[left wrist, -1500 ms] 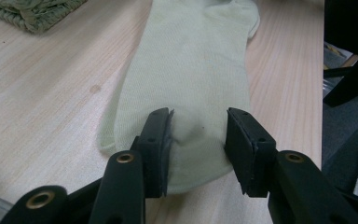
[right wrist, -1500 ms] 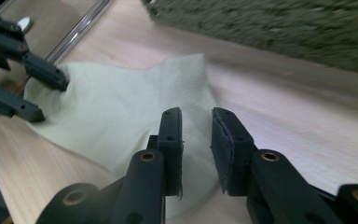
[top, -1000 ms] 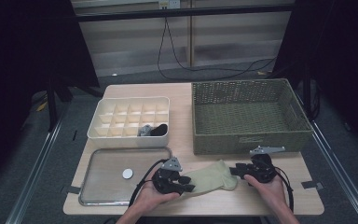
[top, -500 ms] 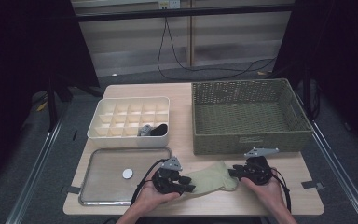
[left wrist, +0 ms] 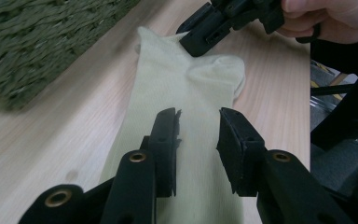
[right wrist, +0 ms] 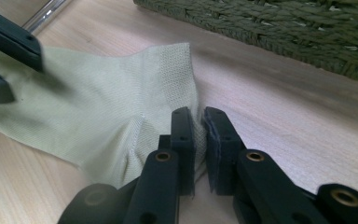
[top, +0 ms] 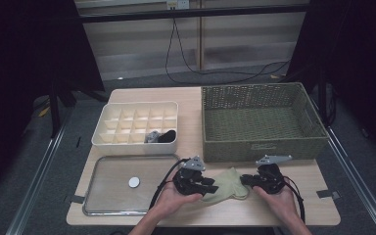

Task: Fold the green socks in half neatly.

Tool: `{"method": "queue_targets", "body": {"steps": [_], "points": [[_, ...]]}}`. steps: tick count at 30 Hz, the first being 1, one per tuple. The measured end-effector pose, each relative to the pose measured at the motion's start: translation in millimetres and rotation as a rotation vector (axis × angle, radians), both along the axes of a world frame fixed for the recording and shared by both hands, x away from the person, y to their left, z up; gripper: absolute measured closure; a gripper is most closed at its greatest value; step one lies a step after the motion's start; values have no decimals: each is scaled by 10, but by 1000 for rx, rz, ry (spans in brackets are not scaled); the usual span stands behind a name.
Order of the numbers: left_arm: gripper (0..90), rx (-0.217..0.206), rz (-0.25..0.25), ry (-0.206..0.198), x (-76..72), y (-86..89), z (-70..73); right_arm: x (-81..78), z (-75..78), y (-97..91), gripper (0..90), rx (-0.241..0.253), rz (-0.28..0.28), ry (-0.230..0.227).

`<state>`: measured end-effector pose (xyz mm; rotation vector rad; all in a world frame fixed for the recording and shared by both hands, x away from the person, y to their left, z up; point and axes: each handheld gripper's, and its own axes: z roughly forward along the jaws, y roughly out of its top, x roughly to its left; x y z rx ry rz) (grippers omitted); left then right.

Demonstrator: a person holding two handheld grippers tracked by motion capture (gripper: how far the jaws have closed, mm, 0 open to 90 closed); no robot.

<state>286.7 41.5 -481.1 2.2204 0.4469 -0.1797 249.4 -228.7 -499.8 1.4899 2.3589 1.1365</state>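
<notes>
The pale yellow-green knitted sock (top: 223, 185) lies flat on the light wooden table (top: 196, 98) in the lower middle of the high view, stretched between the two hands, just in front of the green woven basket (top: 262, 147). And there's the change: the right tool (right wrist: 199, 140) has just been closing, and in the right gripper view its two black jaws now stand nearly together with the sock's edge caught between them, right by the ribbed cuff. That's a clench on the fabric. In the high view the right tool (top: 247, 180) sits at the sock's right end, where a second back its jaws stood wider.

Over to the left tool (left wrist: 198, 135). Its jaws have been narrowing too, but in the left gripper view they stand apart over the cloth, which runs on between and under them; I can't see the pads pressing on it, so I'd call that one released. In the high view the left tool (top: 210, 185) has edged along the sock's left end.

My read: one end is secured, the other is about to be taken, and a lift or fold can follow once both bite.

Containers now. The basket, right of centre, looks empty. The cream plastic divided organiser box (top: 137, 128), upper left of the tools, holds a dark bundle (top: 160, 136) in its near right cells. The shallow metal tray (top: 90, 196) at lower left carries one small white disc (top: 134, 182).
</notes>
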Motion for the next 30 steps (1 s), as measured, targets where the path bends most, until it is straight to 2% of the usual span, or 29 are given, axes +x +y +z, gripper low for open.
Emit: {"method": "queue_targets", "body": {"steps": [3,4,5,7,9,10,14,15,19,22,29,30], "points": [[690,7,0,21,52,-77,-38,11,-4,-1,832,14,1,8],[696,30,1,18,61,-96,-49,13,-2,-1,832,17,2,12],[704,16,-9,27,71,-110,-75,17,0,-3,833,20,3,13],[710,47,-14,24,67,-144,-112,21,2,-2,834,23,3,15],[712,40,-4,27,46,-161,-136,17,10,-1,835,31,2,18],[709,17,-16,35,34,-158,-147,16,13,1,835,32,2,14],[707,33,1,21,13,-153,-168,-5,61,-5,836,56,2,2],[707,27,-8,27,12,-151,-177,-6,69,-8,836,60,1,0],[706,46,-13,18,10,-153,-175,-14,101,-10,836,81,2,-2],[705,34,-16,19,16,-152,-186,-17,133,-9,837,98,3,-12],[699,50,-16,11,19,-131,-171,-44,221,-1,838,138,5,-31],[701,40,-12,10,22,-129,-179,-44,229,-2,839,144,7,-37]]}}
